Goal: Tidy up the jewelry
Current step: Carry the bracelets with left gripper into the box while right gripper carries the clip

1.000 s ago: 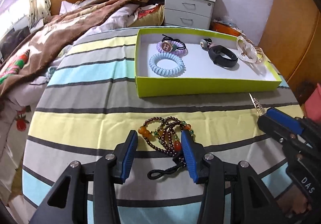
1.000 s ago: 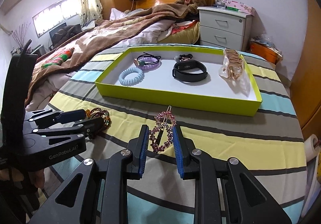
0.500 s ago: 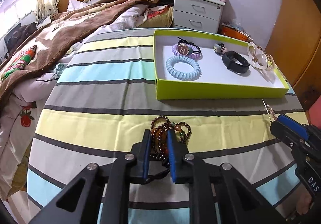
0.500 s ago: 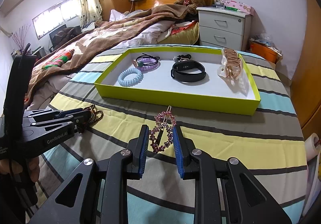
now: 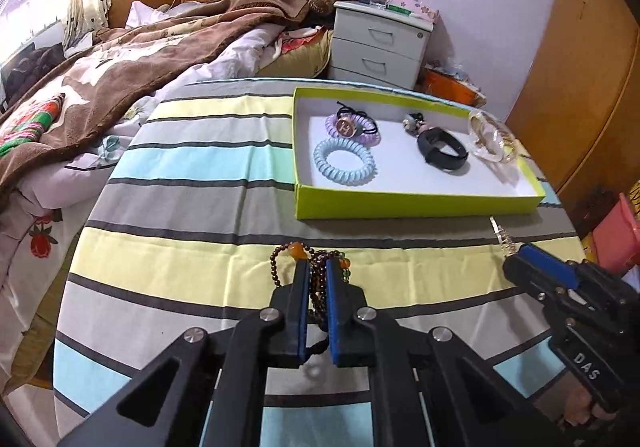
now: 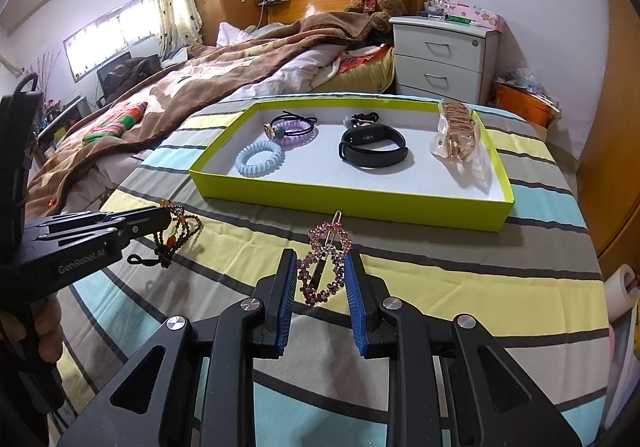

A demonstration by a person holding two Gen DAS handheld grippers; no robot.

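Observation:
My left gripper is shut on a brown bead bracelet with orange beads and holds it just above the striped cloth; it also shows in the right wrist view, hanging from the left gripper. My right gripper is shut on a pink flower hair clip, which bulges between the pads. A yellow-green tray beyond holds a blue coil hair tie, a purple coil tie, a black band and a gold bracelet.
The table has a striped cloth. A bed with a brown blanket lies left, a white nightstand behind the tray. My right gripper shows at the right of the left wrist view. A tape roll sits off the right edge.
My left gripper closed on the bead bracelet and lifted it off the cloth, moving back a little. The right gripper stayed still, holding the hair clip.

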